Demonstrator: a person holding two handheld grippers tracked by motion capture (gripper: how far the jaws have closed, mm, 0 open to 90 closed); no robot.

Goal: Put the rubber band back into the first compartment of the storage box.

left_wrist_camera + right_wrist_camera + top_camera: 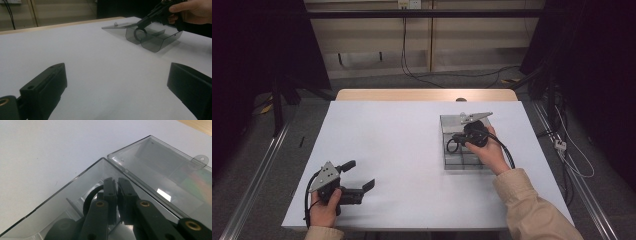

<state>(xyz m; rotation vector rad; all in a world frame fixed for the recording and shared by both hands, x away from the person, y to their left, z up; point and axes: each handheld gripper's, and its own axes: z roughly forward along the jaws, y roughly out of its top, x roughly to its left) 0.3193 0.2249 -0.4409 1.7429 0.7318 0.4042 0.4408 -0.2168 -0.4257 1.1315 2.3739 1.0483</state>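
Note:
A clear grey plastic box (462, 163) lies on the right of the white table, its hinged lid (451, 124) laid flat behind it. My right gripper (458, 141) reaches into the box and is shut on a black ring (452, 145). In the right gripper view its jaws (117, 181) stand almost together, with the ring (89, 197) curving off to their left over a compartment of the box (82, 173). The left gripper view shows the ring (138, 33) hanging at that gripper's tip above the box (155, 41). My left gripper (357, 175) rests near the front left edge, open and empty.
Another dark round thing (62, 227) lies in the near compartment. The lid (162, 162) has a small tab with a hole. A wooden strip (427, 94) edges the table's far side. Cables (572, 160) and rails run along the floor on the right.

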